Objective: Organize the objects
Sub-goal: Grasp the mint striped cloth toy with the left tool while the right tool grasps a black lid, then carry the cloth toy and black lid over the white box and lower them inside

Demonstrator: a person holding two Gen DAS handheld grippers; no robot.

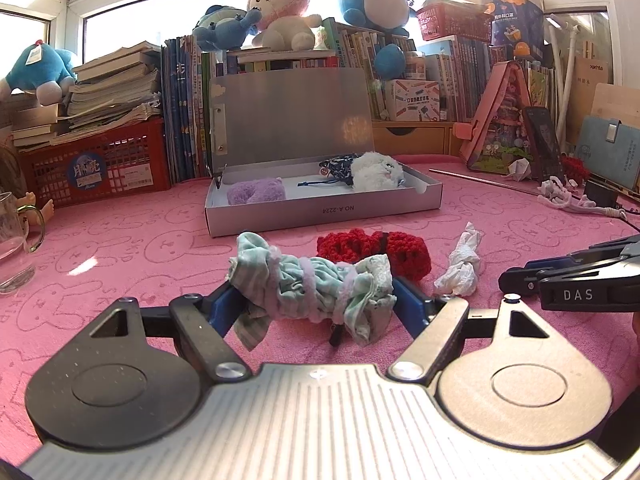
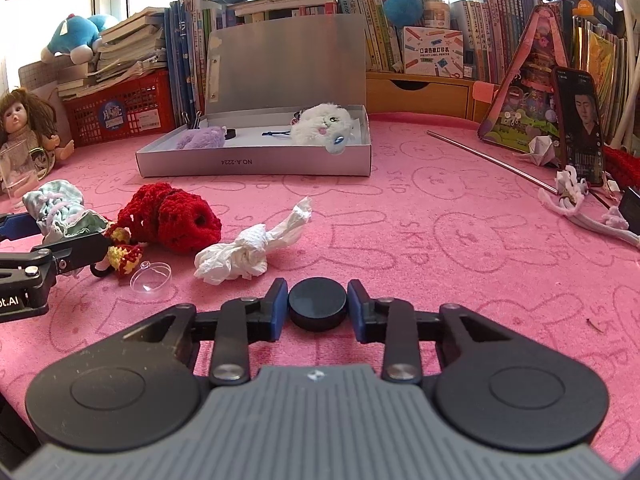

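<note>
My left gripper (image 1: 320,300) is shut on a pale green striped cloth bundle (image 1: 316,286) tied with lilac yarn, just above the pink cloth. The bundle also shows in the right wrist view (image 2: 60,210). My right gripper (image 2: 318,306) has its blue pads on both sides of a black round puck (image 2: 317,303) on the pink cloth. A red crocheted piece (image 2: 176,216) lies behind the bundle. An open silver box (image 1: 320,210) farther back holds a purple fluffy item (image 1: 256,192), a white fluffy toy (image 1: 376,172) and a dark patterned pouch (image 1: 338,166).
A crumpled white tissue (image 2: 248,250) and a clear plastic dome (image 2: 150,274) lie between the grippers. A glass mug (image 1: 14,240) and a doll (image 2: 24,120) are at the left. A metal rod (image 2: 492,160), phone (image 2: 580,124) and books line the back and right.
</note>
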